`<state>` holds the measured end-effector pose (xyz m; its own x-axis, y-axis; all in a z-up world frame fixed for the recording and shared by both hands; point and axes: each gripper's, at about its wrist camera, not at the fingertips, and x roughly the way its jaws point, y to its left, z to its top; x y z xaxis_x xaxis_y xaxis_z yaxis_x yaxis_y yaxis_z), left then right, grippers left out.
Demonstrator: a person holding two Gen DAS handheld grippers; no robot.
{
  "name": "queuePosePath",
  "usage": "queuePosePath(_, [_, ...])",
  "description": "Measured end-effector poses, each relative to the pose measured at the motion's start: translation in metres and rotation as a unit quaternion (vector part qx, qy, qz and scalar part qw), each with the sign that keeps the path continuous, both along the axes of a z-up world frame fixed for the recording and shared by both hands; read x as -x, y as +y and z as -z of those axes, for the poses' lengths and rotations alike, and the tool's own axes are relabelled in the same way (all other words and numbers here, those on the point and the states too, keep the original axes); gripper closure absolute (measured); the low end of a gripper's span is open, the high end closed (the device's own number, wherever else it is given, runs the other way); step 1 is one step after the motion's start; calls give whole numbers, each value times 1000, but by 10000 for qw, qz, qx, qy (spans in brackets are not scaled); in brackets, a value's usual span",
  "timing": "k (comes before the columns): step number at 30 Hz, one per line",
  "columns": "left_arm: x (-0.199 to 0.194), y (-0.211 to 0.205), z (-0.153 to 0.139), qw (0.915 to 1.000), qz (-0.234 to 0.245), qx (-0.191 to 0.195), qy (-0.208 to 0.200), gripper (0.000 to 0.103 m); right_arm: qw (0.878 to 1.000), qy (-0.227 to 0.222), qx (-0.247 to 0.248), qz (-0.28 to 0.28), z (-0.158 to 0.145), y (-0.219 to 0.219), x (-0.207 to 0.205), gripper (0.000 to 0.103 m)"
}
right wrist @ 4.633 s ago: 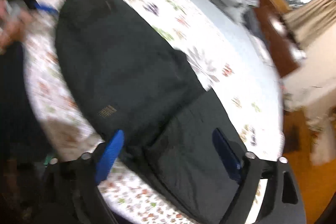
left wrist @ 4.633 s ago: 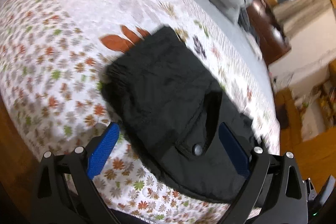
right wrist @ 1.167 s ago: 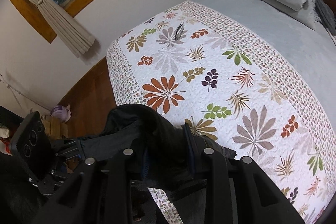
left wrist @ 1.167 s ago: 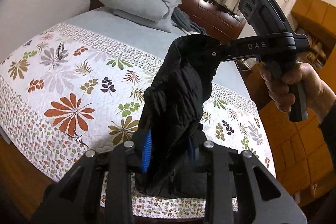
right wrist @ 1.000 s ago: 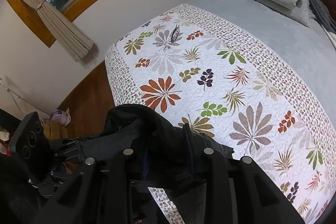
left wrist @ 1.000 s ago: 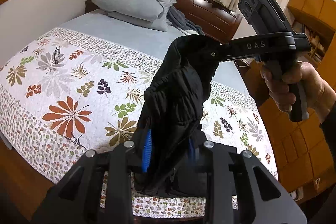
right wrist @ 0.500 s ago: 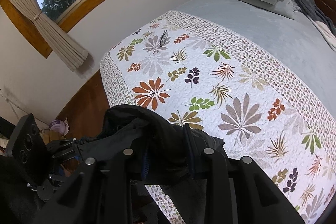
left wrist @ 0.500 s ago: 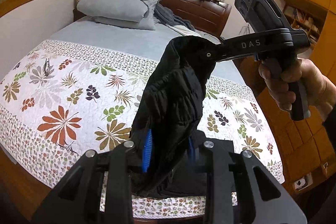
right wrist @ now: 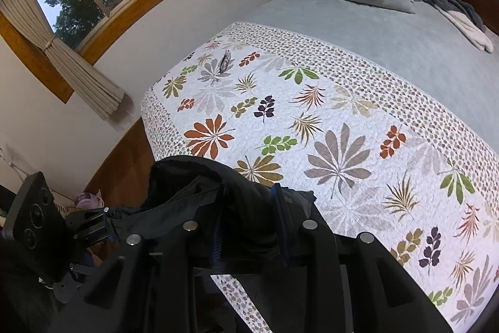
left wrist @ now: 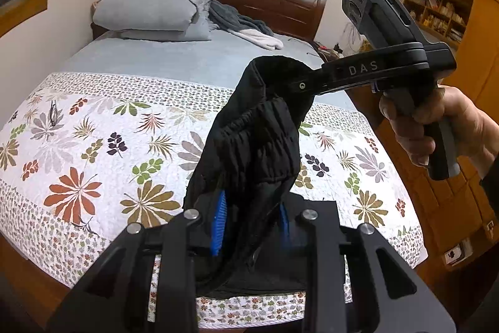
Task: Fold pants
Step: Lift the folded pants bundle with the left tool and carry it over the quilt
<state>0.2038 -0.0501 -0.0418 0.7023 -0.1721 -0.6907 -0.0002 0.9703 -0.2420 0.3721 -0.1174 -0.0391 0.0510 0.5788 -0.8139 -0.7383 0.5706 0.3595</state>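
The black pants (left wrist: 259,152) hang in the air between both grippers, above the near edge of the bed. My left gripper (left wrist: 251,220) is shut on one end of the bunched waist; its blue pads show on either side of the cloth. My right gripper (left wrist: 299,83) is shut on the other end, higher and farther away, held by a hand. In the right wrist view the right gripper (right wrist: 249,223) pinches the pants (right wrist: 218,192), and the left gripper (right wrist: 93,223) is at the lower left. The lower part of the pants lies on the quilt (left wrist: 312,239).
The bed has a leaf-patterned quilt (left wrist: 103,152) and a grey sheet (left wrist: 174,58). Grey pillows (left wrist: 152,8) and loose clothes (left wrist: 246,27) lie by the wooden headboard. Eyeglasses (left wrist: 53,114) lie on the quilt at far left. Wooden cabinets (left wrist: 467,58) stand to the right.
Both grippers have closed on the pants and lifted them off the bed. Over the last second the pair has risen and tilted a little; the grip is unchanged.
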Motion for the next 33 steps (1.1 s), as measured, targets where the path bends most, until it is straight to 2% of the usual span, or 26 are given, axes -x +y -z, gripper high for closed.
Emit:
queuePosePath(15, [-19, -59, 18, 9987, 423, -242, 128, 77, 9993, 115, -166, 300, 33, -71, -13, 74])
queuePosePath(33, [-29, -127, 62, 9920, 1075, -534, 397, 77, 9991, 75, -241, 345, 79, -148, -12, 75])
